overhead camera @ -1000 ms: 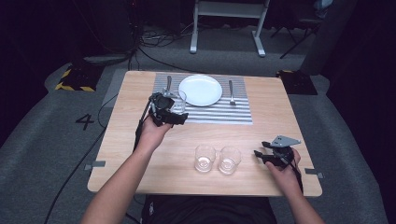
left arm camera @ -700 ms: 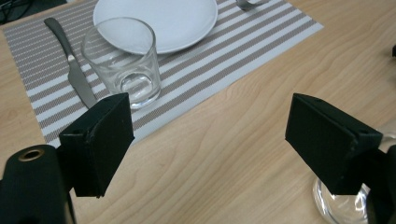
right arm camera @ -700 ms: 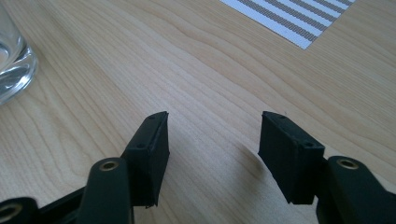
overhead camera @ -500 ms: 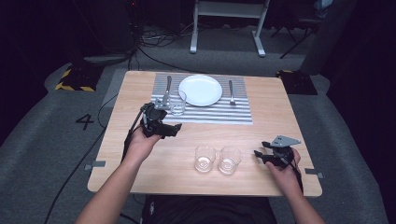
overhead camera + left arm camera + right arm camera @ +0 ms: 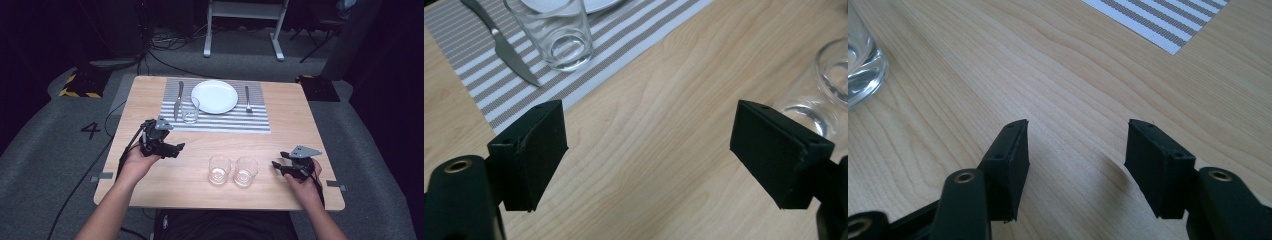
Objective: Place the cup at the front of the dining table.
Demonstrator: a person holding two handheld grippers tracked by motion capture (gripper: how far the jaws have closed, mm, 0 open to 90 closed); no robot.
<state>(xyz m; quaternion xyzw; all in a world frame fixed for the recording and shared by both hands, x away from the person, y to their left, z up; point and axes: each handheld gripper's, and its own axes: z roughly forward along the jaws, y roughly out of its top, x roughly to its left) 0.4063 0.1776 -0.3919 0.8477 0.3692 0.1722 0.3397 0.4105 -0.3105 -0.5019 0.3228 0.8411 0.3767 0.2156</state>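
Clear drinking glasses: two side by side on bare light-wood table (image 5: 300, 125) near front edge, left glass (image 5: 219, 169) & right glass (image 5: 245, 171) just beside each other; third glass (image 5: 190, 110) upright on grey-striped placemat (image 5: 252, 120), betw. steel knife (image 5: 177, 100) & round white plate (image 5: 215, 96). Steel fork (image 5: 247, 98) lies right of plate. Left gripper (image 5: 646, 145) over bare wood left of the pair, jaws spread wide, nothing betw. them. Right gripper (image 5: 1075, 150) low over table right of the pair, jaws apart, nothing held.

Plate (image 5: 214, 96) between knife (image 5: 178, 100), fork (image 5: 247, 97)
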